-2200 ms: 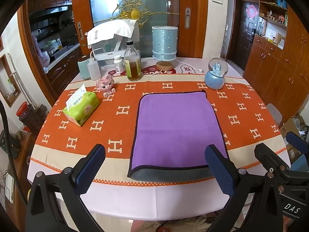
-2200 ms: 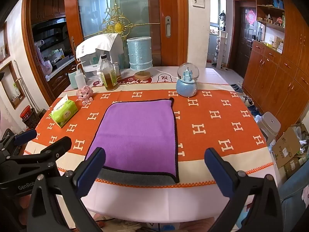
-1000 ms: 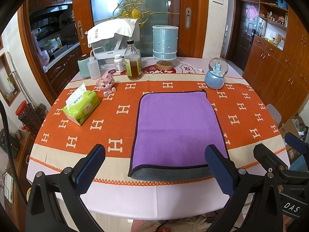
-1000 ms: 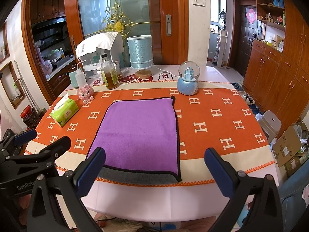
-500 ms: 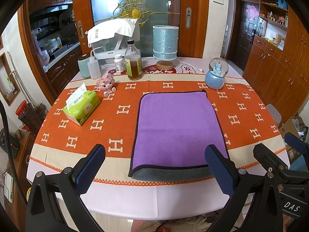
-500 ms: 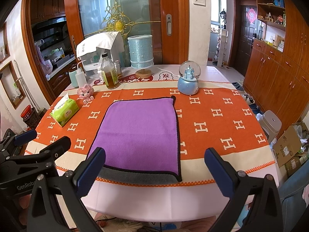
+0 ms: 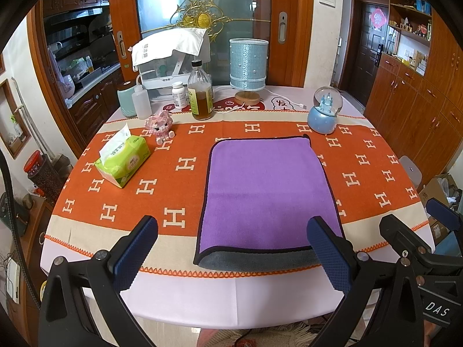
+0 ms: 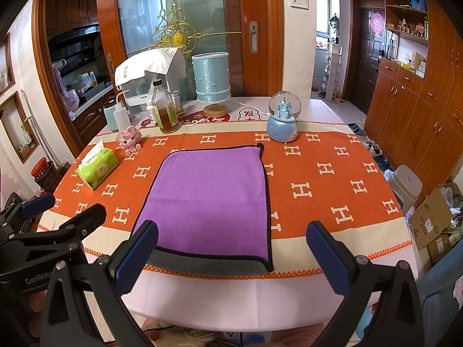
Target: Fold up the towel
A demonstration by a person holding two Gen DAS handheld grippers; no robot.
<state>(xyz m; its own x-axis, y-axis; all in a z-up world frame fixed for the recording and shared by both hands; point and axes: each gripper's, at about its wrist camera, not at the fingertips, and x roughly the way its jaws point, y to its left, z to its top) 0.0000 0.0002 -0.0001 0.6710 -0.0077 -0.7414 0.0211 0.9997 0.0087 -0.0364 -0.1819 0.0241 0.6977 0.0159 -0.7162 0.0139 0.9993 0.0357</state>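
A purple towel with black trim lies flat on the orange cloth, folded once, with a grey strip of its under layer showing at the near edge; it also shows in the right wrist view. My left gripper is open and empty, held above the table's near edge just short of the towel. My right gripper is open and empty, also short of the towel's near edge. Each gripper shows at the side of the other's view.
A green tissue pack and a pink toy stand at the left. A bottle, a blue lamp and a snow globe stand at the back. A stool stands right of the table.
Both grippers have drifted very slightly; the towel looks a touch nearer. Both stay open and the towel has not moved.
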